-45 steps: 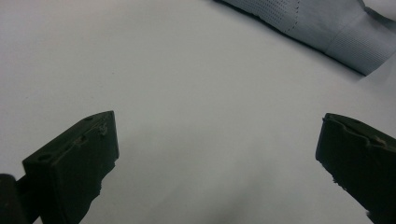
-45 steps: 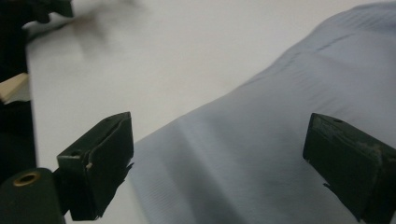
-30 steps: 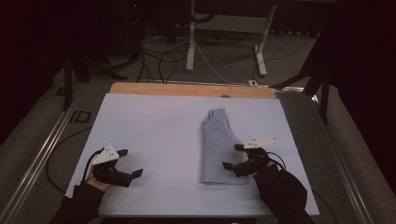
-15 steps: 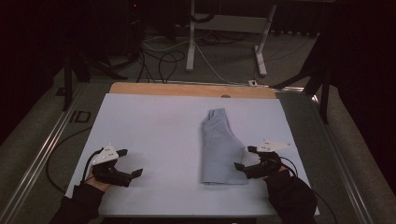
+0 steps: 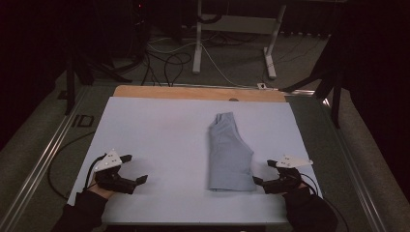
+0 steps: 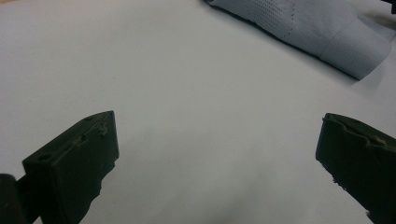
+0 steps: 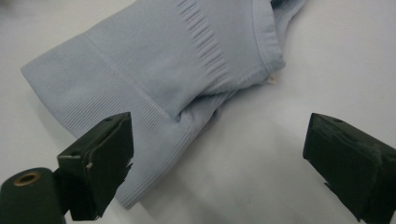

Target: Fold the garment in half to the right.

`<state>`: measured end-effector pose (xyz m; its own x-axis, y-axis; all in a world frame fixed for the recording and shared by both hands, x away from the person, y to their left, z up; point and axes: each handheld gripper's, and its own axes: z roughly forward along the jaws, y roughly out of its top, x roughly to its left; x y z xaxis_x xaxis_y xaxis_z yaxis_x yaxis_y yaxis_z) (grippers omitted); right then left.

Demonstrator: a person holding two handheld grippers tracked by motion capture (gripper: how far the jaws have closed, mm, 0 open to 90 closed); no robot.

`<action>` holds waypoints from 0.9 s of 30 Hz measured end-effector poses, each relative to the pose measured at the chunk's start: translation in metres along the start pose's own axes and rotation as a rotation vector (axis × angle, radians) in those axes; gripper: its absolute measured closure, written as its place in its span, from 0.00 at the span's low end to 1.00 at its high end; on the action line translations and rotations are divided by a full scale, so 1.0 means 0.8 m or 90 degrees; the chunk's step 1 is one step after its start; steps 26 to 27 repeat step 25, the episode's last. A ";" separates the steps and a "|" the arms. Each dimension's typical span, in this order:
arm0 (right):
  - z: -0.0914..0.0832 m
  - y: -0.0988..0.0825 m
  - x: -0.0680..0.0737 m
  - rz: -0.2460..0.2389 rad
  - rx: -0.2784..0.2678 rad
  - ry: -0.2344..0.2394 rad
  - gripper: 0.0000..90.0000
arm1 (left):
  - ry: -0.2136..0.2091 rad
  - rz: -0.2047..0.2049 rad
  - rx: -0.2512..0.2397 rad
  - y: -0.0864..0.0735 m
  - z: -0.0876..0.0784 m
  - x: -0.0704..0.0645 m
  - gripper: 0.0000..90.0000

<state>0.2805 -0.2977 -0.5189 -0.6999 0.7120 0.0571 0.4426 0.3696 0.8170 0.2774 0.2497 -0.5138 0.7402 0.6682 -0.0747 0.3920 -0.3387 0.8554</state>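
Garment: pale blue, folded flat | left claw, right claw: agape, empty

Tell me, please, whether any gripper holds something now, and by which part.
Nothing is held. The left gripper and the right gripper are both open, and the folded light-blue garment lies free on the table.

A white sheet covers the surface, leaving a strip of bare wood along the 12 o'clock edge. Beyond it, toward 12 o'clock, dark cables loop over the floor beside a white stand with two legs. A metal rail runs along the 9 o'clock side.
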 end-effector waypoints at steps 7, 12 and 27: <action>0.005 -0.004 -0.001 -0.001 -0.008 -0.017 0.09 | 0.000 0.000 -0.001 -0.001 -0.001 -0.001 0.00; 0.009 -0.001 -0.001 -0.009 -0.008 -0.014 0.09 | 0.001 0.006 0.003 -0.002 0.000 -0.001 0.00; 0.012 -0.003 0.000 -0.015 -0.001 -0.013 0.09 | 0.003 0.006 0.001 -0.002 0.000 -0.002 0.00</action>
